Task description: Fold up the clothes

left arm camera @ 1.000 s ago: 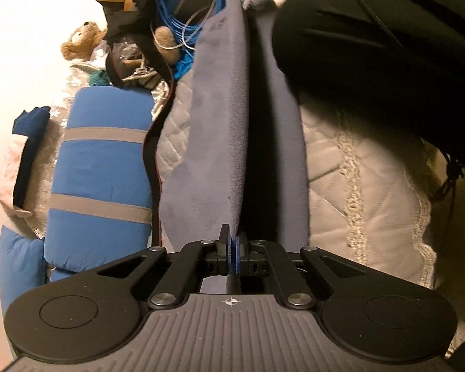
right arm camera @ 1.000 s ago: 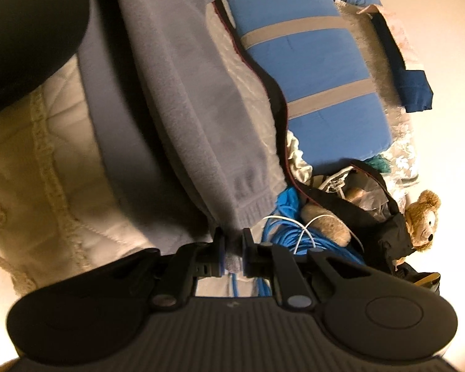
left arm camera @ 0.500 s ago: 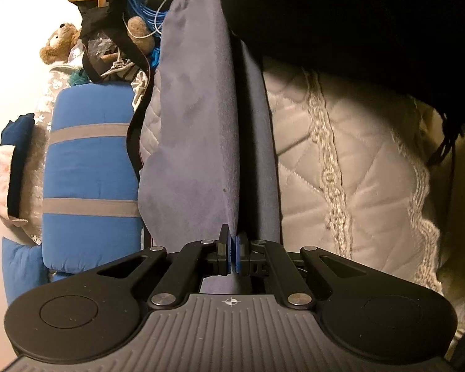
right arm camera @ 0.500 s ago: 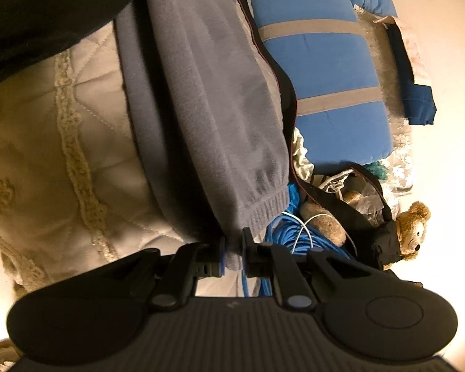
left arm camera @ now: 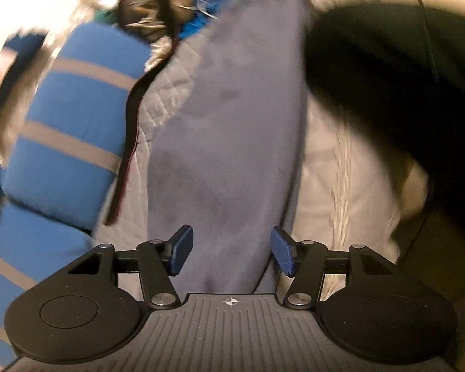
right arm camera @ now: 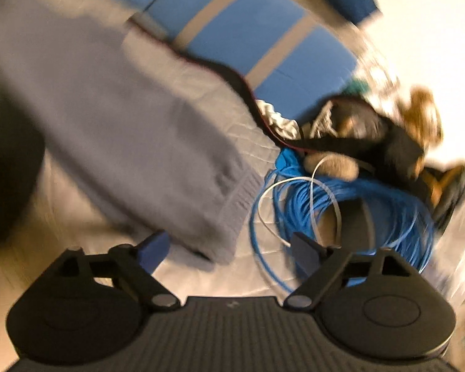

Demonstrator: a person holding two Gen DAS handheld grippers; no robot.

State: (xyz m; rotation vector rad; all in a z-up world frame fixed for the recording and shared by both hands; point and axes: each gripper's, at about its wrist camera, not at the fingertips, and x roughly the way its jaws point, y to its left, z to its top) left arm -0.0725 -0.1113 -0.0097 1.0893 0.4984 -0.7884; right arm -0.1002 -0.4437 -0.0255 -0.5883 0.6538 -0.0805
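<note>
Both tongs gape wide: left gripper (left arm camera: 231, 254) straddles the grey garment (left arm camera: 232, 142); right gripper (right arm camera: 229, 249) has its cuff (right arm camera: 235, 207) at 12 o'clock.

Garment (left arm camera: 229, 142) lying lengthwise on quilt (left arm camera: 331, 167), running toward 12 o'clock in left view. Bedroll (left arm camera: 74, 130) lying at 9 o'clock of it. Cable coil (right arm camera: 350, 214) sitting on quilt at 3 o'clock of cuff (right arm camera: 235, 204) in right view; teddy (right arm camera: 421, 117) lying behind coil.

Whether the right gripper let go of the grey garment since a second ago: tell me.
Yes. The right gripper has opened, and the grey garment's cuff lies on the quilt beside the blue cable coil.
</note>
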